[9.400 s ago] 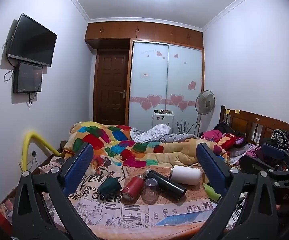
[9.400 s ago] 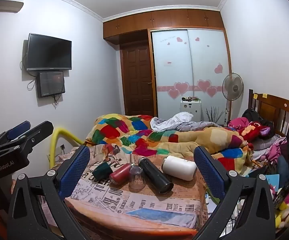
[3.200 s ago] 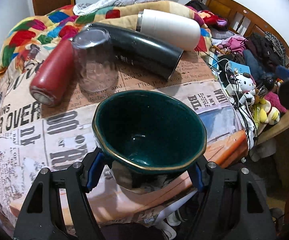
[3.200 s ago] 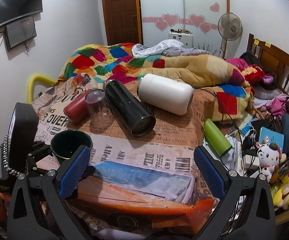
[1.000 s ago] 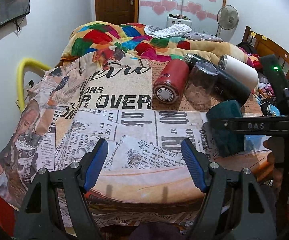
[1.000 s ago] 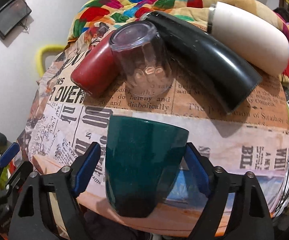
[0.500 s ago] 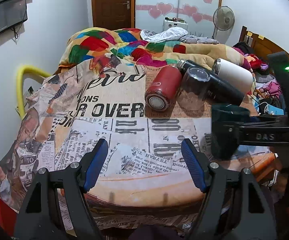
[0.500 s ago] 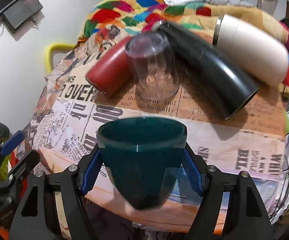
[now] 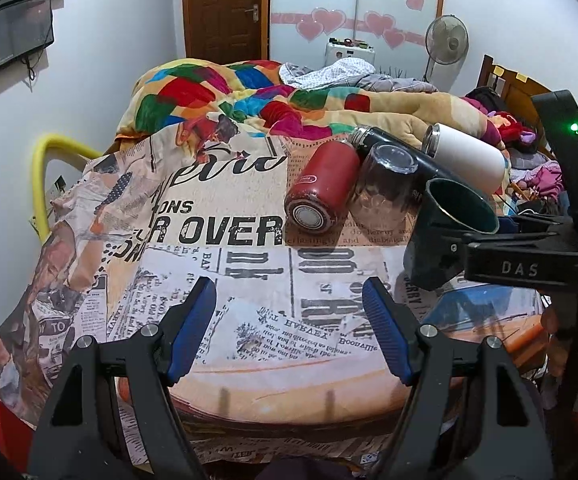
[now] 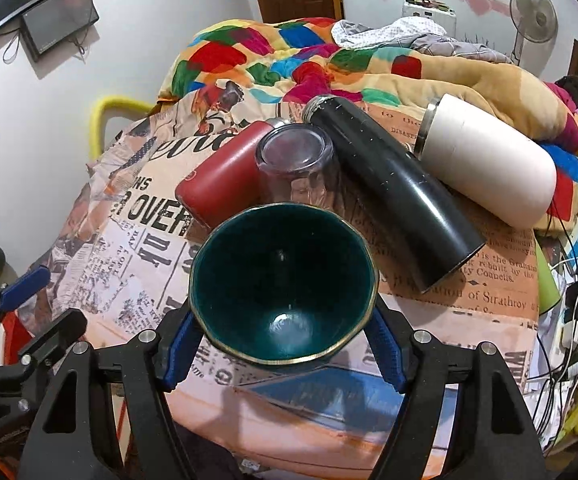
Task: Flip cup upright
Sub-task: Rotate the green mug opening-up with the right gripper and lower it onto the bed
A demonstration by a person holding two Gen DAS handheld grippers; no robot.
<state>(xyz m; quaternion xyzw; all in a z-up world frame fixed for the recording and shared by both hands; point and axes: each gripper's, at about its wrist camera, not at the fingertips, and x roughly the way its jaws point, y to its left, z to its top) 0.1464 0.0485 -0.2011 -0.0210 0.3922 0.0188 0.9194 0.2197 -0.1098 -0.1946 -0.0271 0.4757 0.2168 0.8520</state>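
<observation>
Between the blue pads of the right gripper (image 10: 283, 344) sits the dark green cup (image 10: 283, 284), clamped at its lower wall, mouth up and tipped slightly toward the camera, gold rim and glossy inside in plain view. From the left wrist view the same cup (image 9: 447, 232) shows at the right edge, held by the right gripper (image 9: 489, 248) over the near right part of the newspaper-print cloth (image 9: 217, 216); whether its base touches the cloth I cannot tell (the gripper body covers it).

Left gripper (image 9: 289, 332): fingers apart, nothing between them, hovering over the near edge of the cloth, well apart from the cup.

Behind the cup, a tight cluster on the cloth:
- red bottle (image 10: 221, 184) lying on its side, base toward the camera
- clear glass (image 10: 297, 164) mouth down, touching the red bottle
- black flask (image 10: 393, 196) on its side, just right of the glass
- white flask (image 10: 489, 160) on its side, rightmost, against the quilt

Farther back: a patchwork quilt (image 9: 249, 96) heaped across the bed, a wooden door (image 9: 225, 8), a standing fan (image 9: 447, 40) at the wardrobe. Green light glowing on the right gripper's housing.
</observation>
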